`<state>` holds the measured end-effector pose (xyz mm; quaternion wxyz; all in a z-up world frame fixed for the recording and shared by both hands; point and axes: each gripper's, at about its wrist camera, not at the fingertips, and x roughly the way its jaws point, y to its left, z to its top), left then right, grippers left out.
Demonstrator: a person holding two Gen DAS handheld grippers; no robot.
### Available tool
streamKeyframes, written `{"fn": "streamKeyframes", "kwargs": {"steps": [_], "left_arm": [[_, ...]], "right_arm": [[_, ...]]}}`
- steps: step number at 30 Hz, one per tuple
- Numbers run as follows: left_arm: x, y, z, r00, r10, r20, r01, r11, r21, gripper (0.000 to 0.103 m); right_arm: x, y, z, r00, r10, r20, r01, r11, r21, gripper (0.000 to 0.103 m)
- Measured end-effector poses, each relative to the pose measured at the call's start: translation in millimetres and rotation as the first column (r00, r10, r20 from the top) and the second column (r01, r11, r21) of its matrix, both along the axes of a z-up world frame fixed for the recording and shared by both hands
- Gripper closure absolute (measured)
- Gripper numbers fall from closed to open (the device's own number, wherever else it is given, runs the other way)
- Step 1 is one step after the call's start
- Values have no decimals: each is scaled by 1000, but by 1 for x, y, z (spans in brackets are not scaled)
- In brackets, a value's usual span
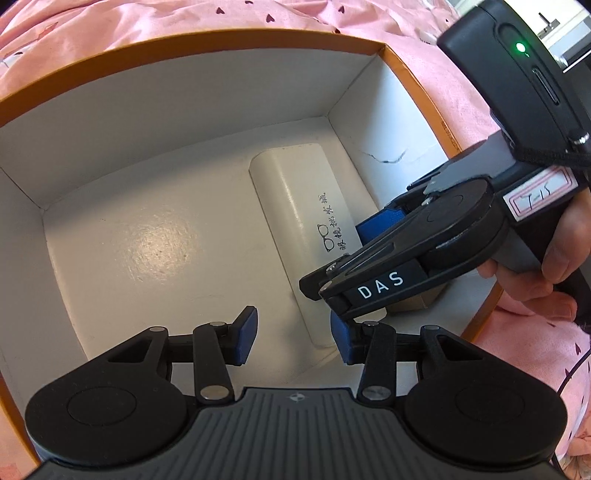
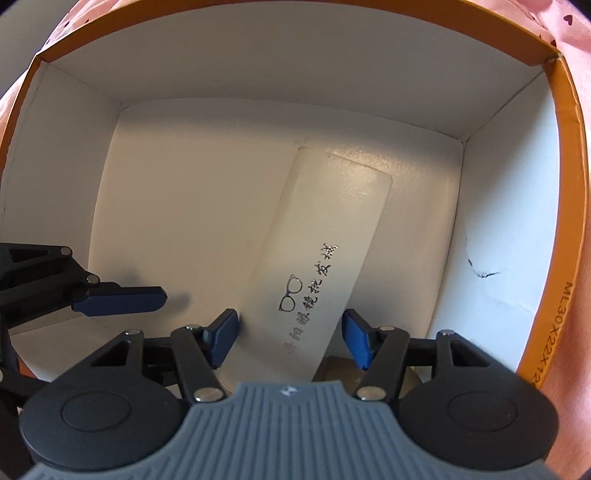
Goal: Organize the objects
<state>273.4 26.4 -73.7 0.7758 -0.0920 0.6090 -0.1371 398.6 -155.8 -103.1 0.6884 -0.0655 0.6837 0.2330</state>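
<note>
A white glasses case [image 2: 325, 221] with dark printed characters lies flat on the floor of an orange box [image 2: 569, 147] with white inner walls. My right gripper [image 2: 290, 332] points down into the box and straddles the case's near end; its blue pads [image 2: 223, 332] stand just off the case's sides, so it is open. In the left wrist view the case [image 1: 295, 206] lies toward the box's right side. My left gripper [image 1: 291, 339] hangs open over the bare box floor to the left of the case's near end, with nothing between its fingers.
The box [image 1: 184, 48] rests on pink fabric [image 1: 258, 18] printed with small hearts. A person's hand [image 1: 546, 266] holds the right gripper's handle. A tan object [image 2: 340, 369] shows partly under the right gripper by the case. The right inner wall has a small crack [image 2: 484, 273].
</note>
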Motion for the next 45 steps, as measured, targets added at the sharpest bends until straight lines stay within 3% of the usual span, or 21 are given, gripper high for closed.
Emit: {"fn": "streamKeyframes", "kwargs": {"steps": [11, 19, 23, 25, 27, 30, 37, 41, 45], "left_arm": [[2, 4, 2, 998, 57, 38, -57, 998, -20, 54], [9, -7, 2, 994, 56, 91, -52, 998, -41, 63], [17, -11, 2, 990, 55, 130, -48, 997, -58, 68], [22, -16, -1, 991, 45, 129, -38, 997, -61, 68], [19, -4, -7, 992, 43, 118, -37, 998, -58, 70], [16, 9, -10, 994, 66, 83, -61, 996, -67, 70], [27, 10, -24, 990, 137, 28, -132, 983, -125, 69], [31, 0, -23, 993, 110, 48, -103, 987, -122, 77], [38, -13, -20, 995, 83, 46, -78, 990, -116, 89]], "right_arm": [[15, 21, 16, 989, 16, 147, -19, 1000, 16, 48], [17, 23, 23, 990, 12, 138, -10, 1000, -15, 52], [17, 14, 29, 986, -30, 165, 40, 997, -62, 66], [12, 11, 33, 971, -12, 239, 46, 989, -141, 71], [10, 6, 37, 968, -2, 250, 35, 991, -128, 78], [6, 8, 45, 968, -7, 249, 29, 996, -88, 78], [-4, -11, 91, 892, 71, 447, -22, 993, -113, 76], [-11, -31, 109, 853, 78, 516, -3, 989, -145, 69], [-7, -50, 107, 863, 43, 503, 41, 987, -154, 69]]}}
